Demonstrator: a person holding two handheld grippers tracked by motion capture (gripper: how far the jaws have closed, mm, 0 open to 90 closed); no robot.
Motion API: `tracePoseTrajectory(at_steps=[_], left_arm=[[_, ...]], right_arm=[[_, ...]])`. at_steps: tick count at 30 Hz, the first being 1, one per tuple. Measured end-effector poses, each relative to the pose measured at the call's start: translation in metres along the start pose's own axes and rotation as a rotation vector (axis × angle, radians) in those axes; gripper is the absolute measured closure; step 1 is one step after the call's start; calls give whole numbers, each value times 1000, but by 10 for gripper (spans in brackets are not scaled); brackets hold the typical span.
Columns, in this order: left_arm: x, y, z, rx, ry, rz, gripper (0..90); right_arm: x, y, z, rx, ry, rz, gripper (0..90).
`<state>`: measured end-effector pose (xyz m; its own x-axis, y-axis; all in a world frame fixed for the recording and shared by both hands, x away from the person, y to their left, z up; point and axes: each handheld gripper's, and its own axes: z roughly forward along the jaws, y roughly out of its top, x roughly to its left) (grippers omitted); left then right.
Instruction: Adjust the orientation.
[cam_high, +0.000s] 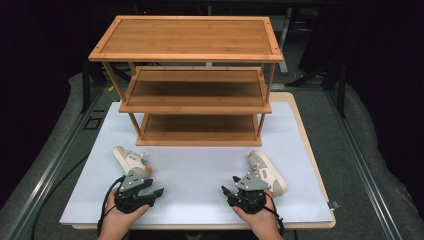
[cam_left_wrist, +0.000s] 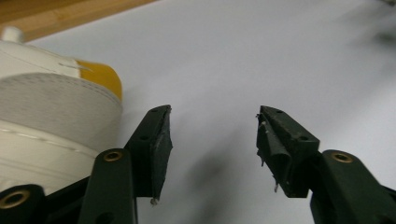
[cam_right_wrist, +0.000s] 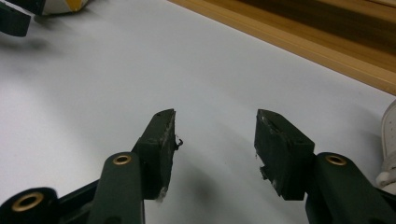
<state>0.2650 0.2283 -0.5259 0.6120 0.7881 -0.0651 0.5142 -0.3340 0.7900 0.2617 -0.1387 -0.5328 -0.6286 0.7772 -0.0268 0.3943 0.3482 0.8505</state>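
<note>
Near the front edge of the white surface (cam_high: 200, 175), 2 hands are holding 2 grippers. The left gripper (cam_high: 150, 192) is sitting toward the front left corner, the right gripper (cam_high: 229, 193) toward the front right; both are showing wide, empty jaws.

Just beyond each, a pale shoe is lying: the left shoe (cam_high: 129, 159) and the right shoe (cam_high: 267, 171), well apart. They are probably light, with soft uppers and firmer soles, so the heel collar or sidewall looks like the best hold.

At the back edge, a 3-tier bamboo rack (cam_high: 192, 80) is standing with its shelves bare.

The left gripper view is revealing the left shoe's yellow patch (cam_left_wrist: 105, 77), which the high view is not resolving.
</note>
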Motion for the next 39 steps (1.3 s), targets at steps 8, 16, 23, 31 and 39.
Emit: tracePoseTrajectory(at_steps=[8,16,23,31,39], left_arm=[[16,2,-17,-29,36,-69,524],[21,4,-30,-75,34,-87,523],[34,6,-37,-84,91,-93,524],[34,2,-39,-79,106,-91,527],[37,-7,-51,-74,114,-140,521]], right_arm=[[-3,-1,-1,1,2,19,485],[-3,-1,-1,6,10,23,469],[-3,-1,-1,10,7,24,461],[-3,-1,-2,2,16,31,460],[-4,-2,-2,6,17,45,451]])
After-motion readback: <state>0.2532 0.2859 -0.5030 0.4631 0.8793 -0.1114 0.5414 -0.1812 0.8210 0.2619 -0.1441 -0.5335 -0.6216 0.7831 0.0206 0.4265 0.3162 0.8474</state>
